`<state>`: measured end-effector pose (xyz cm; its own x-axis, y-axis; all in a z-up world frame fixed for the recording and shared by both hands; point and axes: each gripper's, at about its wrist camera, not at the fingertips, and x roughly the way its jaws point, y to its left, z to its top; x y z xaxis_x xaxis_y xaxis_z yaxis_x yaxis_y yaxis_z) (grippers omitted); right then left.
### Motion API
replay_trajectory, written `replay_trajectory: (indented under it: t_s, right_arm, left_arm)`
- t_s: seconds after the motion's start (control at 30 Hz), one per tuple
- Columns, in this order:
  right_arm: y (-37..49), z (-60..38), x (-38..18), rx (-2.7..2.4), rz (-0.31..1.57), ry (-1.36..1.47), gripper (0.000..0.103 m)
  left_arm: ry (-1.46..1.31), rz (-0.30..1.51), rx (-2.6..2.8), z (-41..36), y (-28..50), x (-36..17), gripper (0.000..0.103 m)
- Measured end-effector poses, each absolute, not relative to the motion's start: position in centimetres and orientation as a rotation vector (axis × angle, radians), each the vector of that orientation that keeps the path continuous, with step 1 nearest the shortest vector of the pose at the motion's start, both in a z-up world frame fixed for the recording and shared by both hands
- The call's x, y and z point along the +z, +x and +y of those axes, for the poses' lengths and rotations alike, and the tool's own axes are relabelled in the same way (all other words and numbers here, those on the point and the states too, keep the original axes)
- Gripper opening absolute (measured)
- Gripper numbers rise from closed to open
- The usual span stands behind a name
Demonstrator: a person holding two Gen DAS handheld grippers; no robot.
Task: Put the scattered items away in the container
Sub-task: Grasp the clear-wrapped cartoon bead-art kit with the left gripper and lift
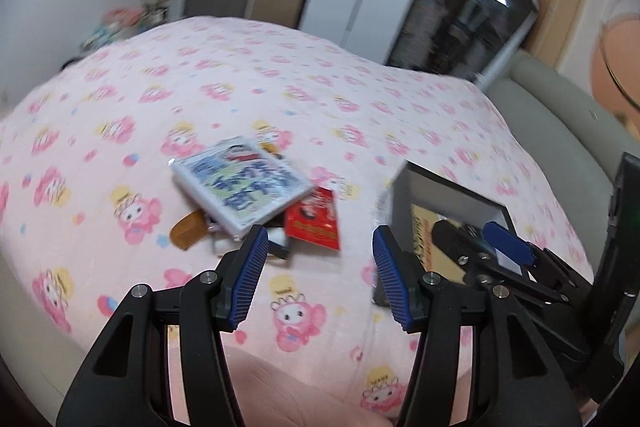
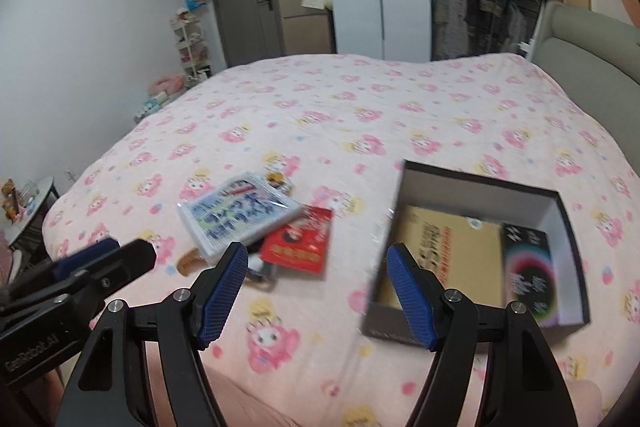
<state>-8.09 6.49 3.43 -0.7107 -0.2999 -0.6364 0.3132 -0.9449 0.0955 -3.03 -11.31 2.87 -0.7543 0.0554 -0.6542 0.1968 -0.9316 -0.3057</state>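
Box (image 2: 560, 211) already holding yellow book (image 2: 452, 251), dark book (image 2: 526, 267). White packet (image 2: 236, 219), red packet (image 2: 298, 243), comb (image 2: 192, 261) waiting at box's nine o'clock. Left gripper (image 1: 320, 275), right gripper (image 2: 316, 291) hovering, fingers apart, holding nothing.

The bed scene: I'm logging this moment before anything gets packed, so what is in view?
Box: one, dark outside, white inside, open, on bed at right.
Yellow book: one, inside box.
Black booklet: one, inside box, right of yellow book.
White case: one, blue print, top of the pile left of box.
Red packet: one, beside case.
Brown comb: one, partly under case.
Left gripper: open, empty.
Right gripper: open, empty.
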Motion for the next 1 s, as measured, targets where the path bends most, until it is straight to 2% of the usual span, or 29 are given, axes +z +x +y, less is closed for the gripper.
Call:
replay_trajectory:
  t_s: [0.17,0.5,0.63,0.8,0.83,1.0]
  right_arm:
    - [-11.3,3.6,2.2,-2.606,0.054,0.982,0.07]
    - [-19.2,-0.3,-4.8,-2.503,0.096,1.215,0.07]
    - [-22.2,-1.1,-6.4,-2.495,0.142,1.257,0.07]
    - [-27.2,-2.1,-7.9,-2.507,0.23,1.28,0.07]
    - [-28.1,-2.4,-8.5,-2.495,0.222,1.299,0.07]
    - [-30.6,-3.6,-10.7,-2.44,0.149,1.348,0.07]
  left_arm:
    - [1.088,0.71,-2.68,-15.3,-5.6,-0.5,0.05]
    - [1.274,0.999,-2.382,-20.9,-15.3,-8.5,0.048]
    - [1.262,1.043,-2.323,-21.8,-15.1,-11.1,0.048]
    - [1.293,1.087,-2.276,-22.5,-15.3,-13.3,0.036]
    - [1.291,1.088,-2.28,-22.5,-15.4,-13.5,0.033]
    - [1.275,1.081,-2.29,-22.9,-15.8,-14.1,0.033]
